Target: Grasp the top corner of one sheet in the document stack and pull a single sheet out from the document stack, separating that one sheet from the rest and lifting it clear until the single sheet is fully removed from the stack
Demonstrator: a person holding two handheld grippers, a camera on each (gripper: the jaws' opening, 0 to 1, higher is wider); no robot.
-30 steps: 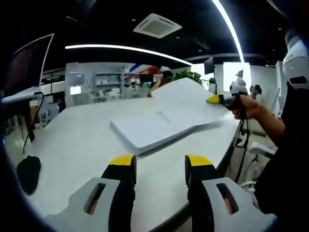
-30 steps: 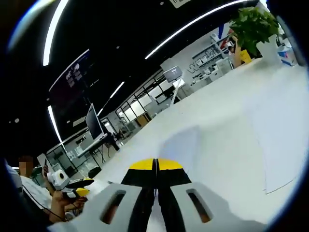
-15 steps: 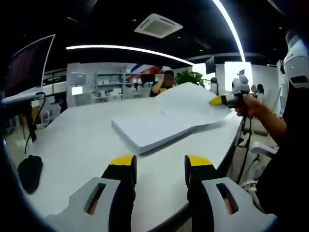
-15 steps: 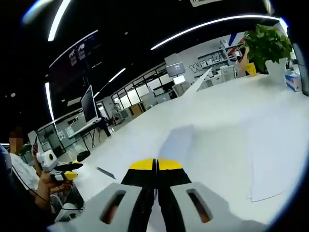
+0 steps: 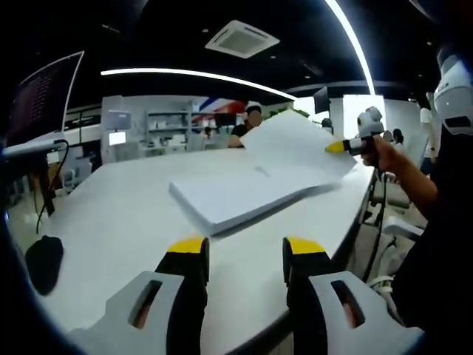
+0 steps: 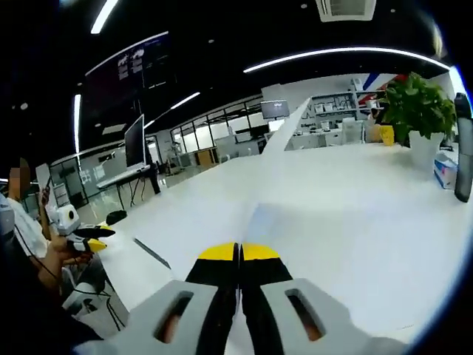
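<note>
The right claw point(image 5: 330, 147), seen from the left gripper view with its yellow tips pinched shut on a corner of the single white paper sheet point(image 5: 295, 144), holds that sheet up and tilted. Its far edge appears to hang close over the thick white rectangular document stack point(image 5: 222, 198), which lies flat on the smooth white worktop point(image 5: 111, 222), ahead of the left claw point(image 5: 244, 255) and well apart from it. The left claw hovers low with its yellow-tipped jaws parted and nothing between them.

In the right gripper view the right claw point(image 6: 239, 253) shows its two jaws pressed together, the thin sheet point(image 6: 284, 137) running forward from the tips and curling up to a pale point ahead.

The main risk, as I judge it, is the sheet slipping out: paper is thin and slick, and it is held only at one corner, so a quick pull could tear that corner or let it slide free. The trailing edge may also drag on the stack and shift the top pages, since nothing weighs the stack down. A limp sheet can fold or flutter in a fast lift.

The stack looks crisp-edged and dense; the worktop is glossy and rounded at its rim.
</note>
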